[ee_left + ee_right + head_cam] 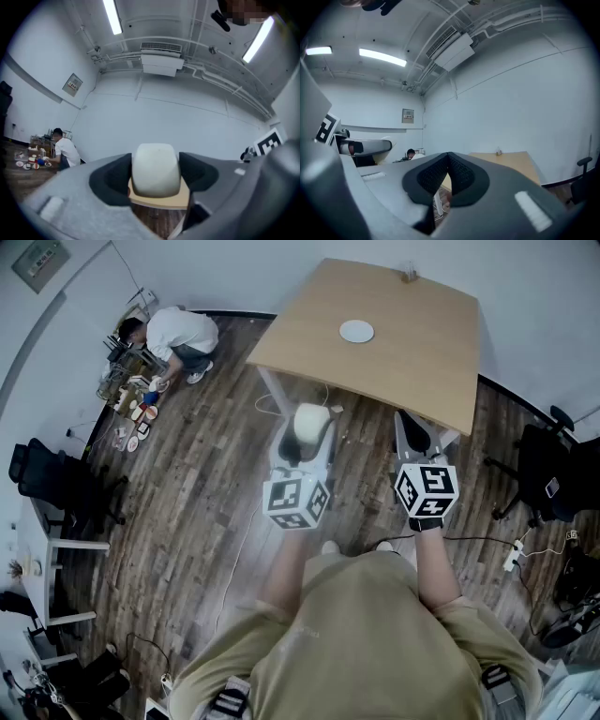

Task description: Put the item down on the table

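Observation:
My left gripper (309, 432) is shut on a cream-white rounded item (310, 420), held over the floor just short of the wooden table's near edge (375, 395). In the left gripper view the white item (155, 169) fills the gap between the dark pads (111, 180), with the table's edge showing below it. My right gripper (413, 430) is shut with nothing in it, near the table's front right edge; its pads (461, 176) meet in the right gripper view. A white round disc (356, 331) lies on the tabletop.
A person in a white shirt (181, 334) crouches at the far left beside a rack and small things on the floor (131, 418). Black office chairs (544, 474) stand at right and at left (56, 484). Cables run across the wooden floor (225, 549). A small object (409, 276) sits at the table's far edge.

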Demonstrator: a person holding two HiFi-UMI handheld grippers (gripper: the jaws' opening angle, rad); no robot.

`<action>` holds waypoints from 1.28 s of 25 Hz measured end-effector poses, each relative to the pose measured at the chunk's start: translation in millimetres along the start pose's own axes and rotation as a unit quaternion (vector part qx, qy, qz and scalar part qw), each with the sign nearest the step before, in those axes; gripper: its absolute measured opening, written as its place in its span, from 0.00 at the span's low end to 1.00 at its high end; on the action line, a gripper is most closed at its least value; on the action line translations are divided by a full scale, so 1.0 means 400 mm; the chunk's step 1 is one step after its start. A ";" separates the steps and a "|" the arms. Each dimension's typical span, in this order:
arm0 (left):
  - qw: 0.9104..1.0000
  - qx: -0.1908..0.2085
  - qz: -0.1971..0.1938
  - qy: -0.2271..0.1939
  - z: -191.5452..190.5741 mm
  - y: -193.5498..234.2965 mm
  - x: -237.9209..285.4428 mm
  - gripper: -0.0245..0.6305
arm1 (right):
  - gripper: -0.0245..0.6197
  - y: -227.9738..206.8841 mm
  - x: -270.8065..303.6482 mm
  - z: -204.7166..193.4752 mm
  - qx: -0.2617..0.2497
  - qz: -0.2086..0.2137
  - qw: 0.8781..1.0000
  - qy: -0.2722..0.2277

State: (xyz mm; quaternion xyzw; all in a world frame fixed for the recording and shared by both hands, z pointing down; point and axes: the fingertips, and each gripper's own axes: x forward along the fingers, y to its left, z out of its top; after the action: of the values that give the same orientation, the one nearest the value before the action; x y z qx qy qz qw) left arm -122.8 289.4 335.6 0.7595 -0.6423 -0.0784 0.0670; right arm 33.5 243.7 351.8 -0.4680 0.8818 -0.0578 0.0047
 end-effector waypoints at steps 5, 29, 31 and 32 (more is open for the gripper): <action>1.000 0.001 -0.006 -0.001 0.012 0.078 -0.049 0.52 | 0.05 0.101 0.024 0.000 -0.011 0.001 1.000 -0.005; 0.999 -0.030 0.020 -0.002 -0.024 0.232 0.130 0.52 | 0.05 0.106 0.285 -0.064 0.031 0.042 0.999 0.011; 0.999 -0.026 0.024 -0.004 -0.021 0.220 0.203 0.52 | 0.05 0.037 0.342 -0.042 0.034 0.040 0.999 0.005; 0.999 -0.023 0.027 -0.006 -0.016 0.215 0.243 0.52 | 0.05 0.001 0.374 -0.026 0.035 0.039 0.999 0.000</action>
State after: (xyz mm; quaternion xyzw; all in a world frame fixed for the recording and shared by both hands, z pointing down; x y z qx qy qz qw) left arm -188.8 179.4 356.1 0.7398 -0.6609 -0.0960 0.0825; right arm -51.7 121.3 368.8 -0.4331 0.8967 -0.0883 0.0233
